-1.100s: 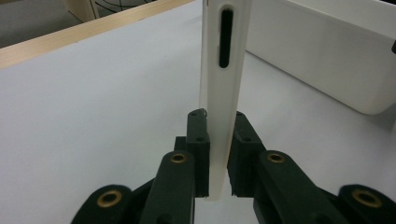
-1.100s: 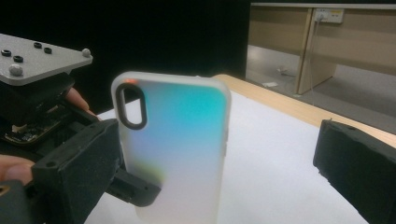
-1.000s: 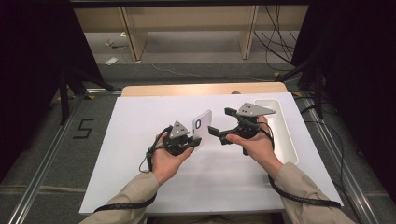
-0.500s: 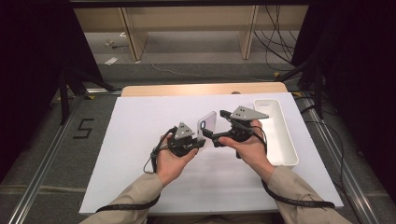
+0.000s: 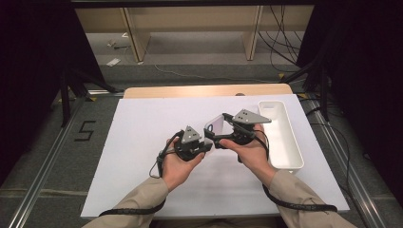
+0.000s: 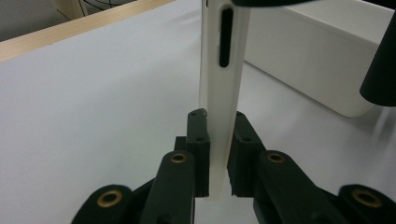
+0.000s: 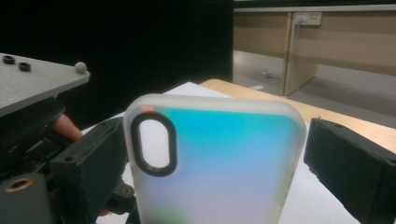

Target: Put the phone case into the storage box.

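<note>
A translucent white phone case (image 5: 215, 124) with a shimmering blue-green back stands upright above the table's middle. My left gripper (image 5: 205, 141) is shut on its lower edge; in the left gripper view the two pads (image 6: 198, 140) pinch the thin case (image 6: 219, 84) edge-on. My right gripper (image 5: 221, 129) reaches in from the right, its jaws straddling the case's width. Those jaws have just been closing with the case (image 7: 219, 163) between them. In the right gripper view the right fingertip (image 7: 348, 158) still stands a little off the case's side.
A long white bin (image 5: 285, 142) lies along the right of the white tabletop (image 5: 138, 152), close beside my right hand. A wooden strip (image 5: 204, 90) marks the table's far edge. Dark curtains and metal rails flank both sides.
Both hands have drawn together over the table's middle. The right gripper has slid left until its jaws bracket the case, which the left gripper still holds.
</note>
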`<state>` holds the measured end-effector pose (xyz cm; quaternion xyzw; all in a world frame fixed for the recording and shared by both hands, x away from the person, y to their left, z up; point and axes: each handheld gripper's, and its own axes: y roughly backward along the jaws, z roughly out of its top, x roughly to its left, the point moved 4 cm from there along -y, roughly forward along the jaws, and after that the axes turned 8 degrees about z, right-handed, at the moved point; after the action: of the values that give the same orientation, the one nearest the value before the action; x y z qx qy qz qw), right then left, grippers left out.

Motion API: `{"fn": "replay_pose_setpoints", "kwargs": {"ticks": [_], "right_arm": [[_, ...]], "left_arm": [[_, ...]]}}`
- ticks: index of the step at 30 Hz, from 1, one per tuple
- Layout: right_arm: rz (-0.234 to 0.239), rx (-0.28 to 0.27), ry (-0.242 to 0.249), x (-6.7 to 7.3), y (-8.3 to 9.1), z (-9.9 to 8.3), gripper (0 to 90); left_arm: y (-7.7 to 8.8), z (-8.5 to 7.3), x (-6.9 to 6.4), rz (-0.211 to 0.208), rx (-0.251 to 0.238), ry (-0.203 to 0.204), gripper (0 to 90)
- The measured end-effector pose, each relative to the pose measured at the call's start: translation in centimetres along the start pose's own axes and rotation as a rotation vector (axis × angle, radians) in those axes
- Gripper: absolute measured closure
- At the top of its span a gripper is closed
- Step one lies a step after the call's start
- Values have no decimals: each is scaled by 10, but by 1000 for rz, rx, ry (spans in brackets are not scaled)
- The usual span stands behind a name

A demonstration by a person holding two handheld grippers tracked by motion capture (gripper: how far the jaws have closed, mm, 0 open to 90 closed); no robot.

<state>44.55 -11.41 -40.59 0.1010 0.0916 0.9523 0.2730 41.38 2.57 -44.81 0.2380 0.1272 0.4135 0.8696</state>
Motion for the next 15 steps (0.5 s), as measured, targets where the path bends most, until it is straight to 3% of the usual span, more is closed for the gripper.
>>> {"fn": "replay_pose_setpoints", "kwargs": {"ticks": [7,15], "right_arm": [[-4,-10,2,2,-1,-1,157],[-4,-9,1,3,-1,-1,175]], "left_arm": [[-1,0,1,2,-1,5,807],[-1,-1,0,5,-1,-1,806]]}}
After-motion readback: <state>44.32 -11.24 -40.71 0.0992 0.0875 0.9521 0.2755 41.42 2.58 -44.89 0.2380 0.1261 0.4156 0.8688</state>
